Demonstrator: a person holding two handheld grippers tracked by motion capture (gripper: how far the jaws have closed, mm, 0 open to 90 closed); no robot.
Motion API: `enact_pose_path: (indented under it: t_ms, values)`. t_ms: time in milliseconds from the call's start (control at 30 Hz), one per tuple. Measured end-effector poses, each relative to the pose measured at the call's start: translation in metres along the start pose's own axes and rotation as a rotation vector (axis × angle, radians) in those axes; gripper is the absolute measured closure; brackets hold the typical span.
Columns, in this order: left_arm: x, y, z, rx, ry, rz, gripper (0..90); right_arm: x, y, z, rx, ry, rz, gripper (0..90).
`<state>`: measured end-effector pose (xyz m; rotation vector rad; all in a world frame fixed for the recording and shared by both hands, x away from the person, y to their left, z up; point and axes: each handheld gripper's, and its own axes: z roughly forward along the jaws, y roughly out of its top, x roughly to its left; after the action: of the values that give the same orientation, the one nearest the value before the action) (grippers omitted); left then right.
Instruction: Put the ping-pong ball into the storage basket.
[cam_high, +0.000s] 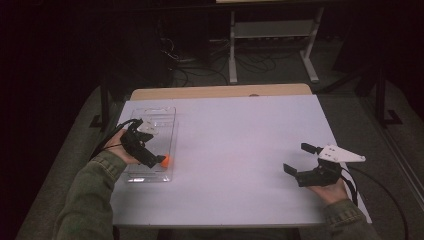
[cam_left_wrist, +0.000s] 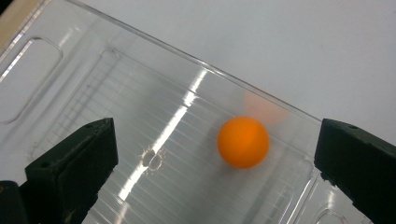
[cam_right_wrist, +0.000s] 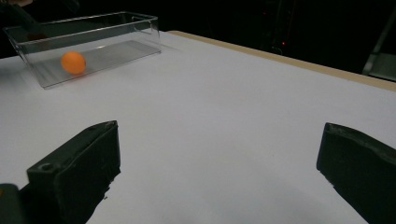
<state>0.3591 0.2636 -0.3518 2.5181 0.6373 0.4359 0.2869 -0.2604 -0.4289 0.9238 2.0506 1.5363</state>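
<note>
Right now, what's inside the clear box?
One orange ball lies on the floor of the clear box, free between the open jaws of the left hand-held gripper. The high view shows that gripper and hand covering part of the box's inside, so that part is hidden.

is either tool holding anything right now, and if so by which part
Nothing is held. The left tool hangs open over the clear box, with the orange ball lying loose on the box floor. The right tool is open over the bare white table.
</note>
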Motion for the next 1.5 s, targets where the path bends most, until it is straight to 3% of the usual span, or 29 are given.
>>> enact_pose_path:
  t_ms: [367, 633, 833, 1200, 1500]
  values:
    - [-0.006, -0.007, -0.005, -0.077, 0.015, -0.041, 0.0, 0.000, 0.000, 0.000, -0.001, 0.000, -0.001, 0.0]
    - [-0.011, -0.013, -0.008, -0.095, 0.043, -0.050, 0.0, 0.000, 0.000, 0.000, 0.000, 0.000, -0.001, 0.0]
    - [-0.013, -0.014, -0.014, -0.110, 0.033, -0.046, 0.0, 0.000, 0.000, 0.000, -0.001, 0.000, -0.001, 0.0]
    - [-0.021, -0.030, -0.024, -0.225, -0.001, -0.083, 0.0, 0.000, 0.000, 0.001, 0.002, 0.000, 0.000, 0.0]
    - [-0.029, -0.041, -0.030, -0.322, -0.004, -0.109, 0.0, 0.001, 0.000, 0.001, 0.003, -0.001, -0.001, 0.0]
